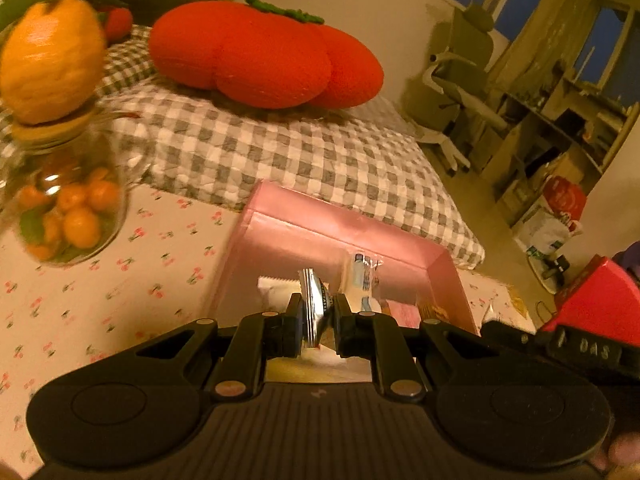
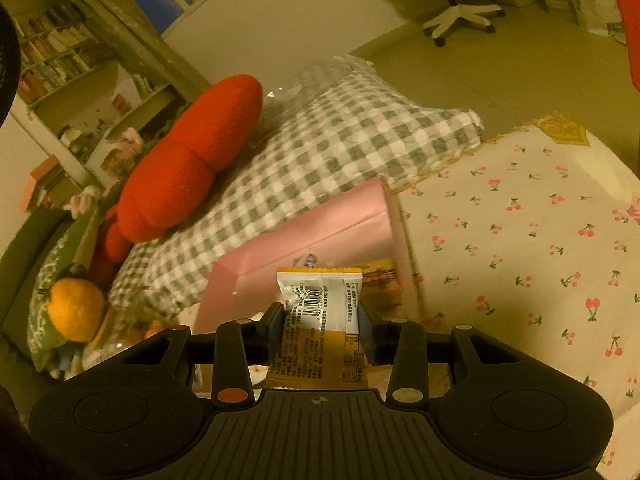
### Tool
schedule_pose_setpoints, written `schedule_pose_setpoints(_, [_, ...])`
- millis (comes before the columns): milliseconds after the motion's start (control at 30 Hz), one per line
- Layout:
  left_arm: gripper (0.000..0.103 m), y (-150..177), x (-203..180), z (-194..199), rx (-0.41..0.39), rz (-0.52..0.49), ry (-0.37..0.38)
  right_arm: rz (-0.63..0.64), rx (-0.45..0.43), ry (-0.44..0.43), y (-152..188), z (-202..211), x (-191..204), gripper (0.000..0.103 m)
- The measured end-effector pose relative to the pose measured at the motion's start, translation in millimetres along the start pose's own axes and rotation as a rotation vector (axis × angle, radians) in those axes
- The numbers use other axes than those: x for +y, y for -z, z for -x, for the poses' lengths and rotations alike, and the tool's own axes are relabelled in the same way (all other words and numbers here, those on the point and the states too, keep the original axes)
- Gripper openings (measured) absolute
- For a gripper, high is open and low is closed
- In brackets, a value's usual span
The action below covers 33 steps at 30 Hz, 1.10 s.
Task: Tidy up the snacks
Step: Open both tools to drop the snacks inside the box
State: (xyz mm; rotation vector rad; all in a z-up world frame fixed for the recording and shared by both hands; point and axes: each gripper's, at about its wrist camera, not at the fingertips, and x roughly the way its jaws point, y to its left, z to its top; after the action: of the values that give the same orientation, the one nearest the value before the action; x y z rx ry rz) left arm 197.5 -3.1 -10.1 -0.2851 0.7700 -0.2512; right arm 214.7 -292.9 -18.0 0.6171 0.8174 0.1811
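Left tool (image 1: 316, 322): clenched edge-on on 1 thin silver foil packet (image 1: 314, 304), above the pink box (image 1: 352, 232).
Right tool (image 2: 322, 322): grasping 1 white-orange snack pouch (image 2: 320, 304) by its sides, near the box.
Handling: probably light, crinkly, slippery, crushable; take the sealed edges.
Box on cherry-print bench (image 1: 140, 260).

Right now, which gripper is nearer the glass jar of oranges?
Left. The left gripper, shut on a silver packet, has the glass jar close on its left. The right gripper, shut on a barcode packet, sees it farther off, at that view's lower left edge.
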Motion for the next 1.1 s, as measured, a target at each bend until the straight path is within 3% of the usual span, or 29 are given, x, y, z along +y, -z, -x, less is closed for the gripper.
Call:
schedule_pose_setpoints(333, [0.013, -7.4, -14.6, -44.7, 0.007, -0.062, -0.06, 0.097, 0.014, 0.05, 6.0, -15.1, 2.8, 0.039])
schedule_pose_setpoints(700, [0.016, -9.2, -10.3, -58.8, 0.013, -0.062, -0.078, 0.124, 0.014, 0.061, 8.5, -19.3, 6.6, 0.041])
schedule_pose_setpoints(767, [0.028, -9.6, -10.9, -58.4, 0.012, -0.067, -0.078, 0.12, 0.014, 0.063, 8.1, -18.8, 6.5, 0.043])
schedule_pose_setpoints(833, [0.031, -9.2, -11.5, -55.7, 0.005, -0.077, -0.079, 0.111, 0.01, 0.06, 7.6, -17.4, 6.5, 0.053])
schedule_pose_setpoints(967, [0.052, -9.9, -12.0, -53.3, 0.01, -0.097, -0.086, 0.104, 0.002, 0.045, 6.6, -14.0, 7.5, 0.067])
schedule_pose_setpoints(1100, [0.057, -10.0, -11.8, -46.7, 0.015, -0.116, -0.087, 0.116, 0.005, 0.043, 5.5, -12.4, 10.1, 0.069])
